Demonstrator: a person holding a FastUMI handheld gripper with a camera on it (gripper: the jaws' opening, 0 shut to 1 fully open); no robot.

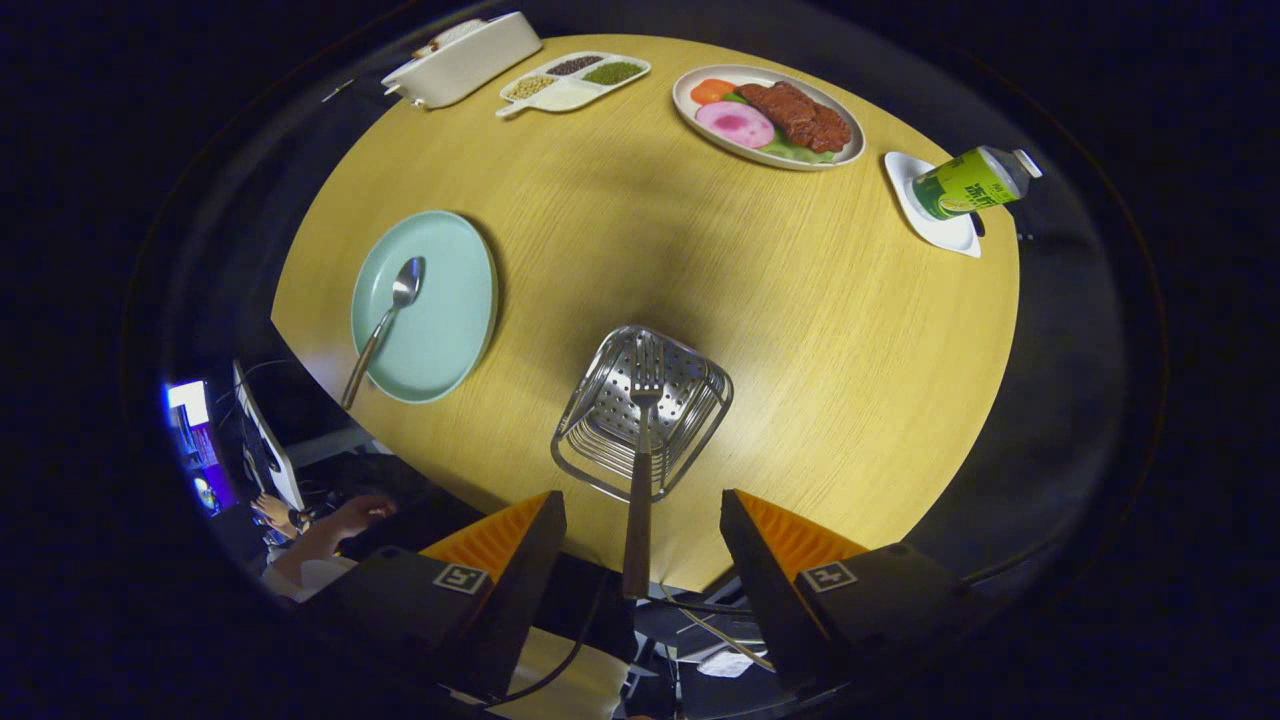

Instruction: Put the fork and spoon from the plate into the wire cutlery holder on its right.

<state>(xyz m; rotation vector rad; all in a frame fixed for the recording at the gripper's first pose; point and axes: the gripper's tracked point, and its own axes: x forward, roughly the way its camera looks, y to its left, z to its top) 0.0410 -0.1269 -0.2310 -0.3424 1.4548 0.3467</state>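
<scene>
- The fork (641,455) stands in the holder (640,412), tines down against the perforated bottom, its handle rising out toward the gap between the jaws.
- The jaws (640,545) are spread wide; neither finger touches the fork handle, which sits midway between them with open space on both sides.
- The holder, a wire basket, rests on the surface (800,330) just ahead of the jaws.
- The spoon (386,325) lies on the plate (450,310), ahead and to the left of the jaws, bowl toward the far side and handle hanging over the near rim.
- The plate is pale green and sits left of the holder, apart from it.
- Far beyond the jaws, a dish (690,105) carries meat, a pink slice, a tomato piece and green leaves.
- Left of that dish is a divided tray (572,82) with beans and grains, and further left a white box (465,58).
- Ahead and to the right, a green bottle (975,182) lies tilted on a small white saucer (945,232) near the surface's edge.
- Left of the jaws, below the surface's edge, a person's hand (355,513) is near a lit screen (190,435).
</scene>
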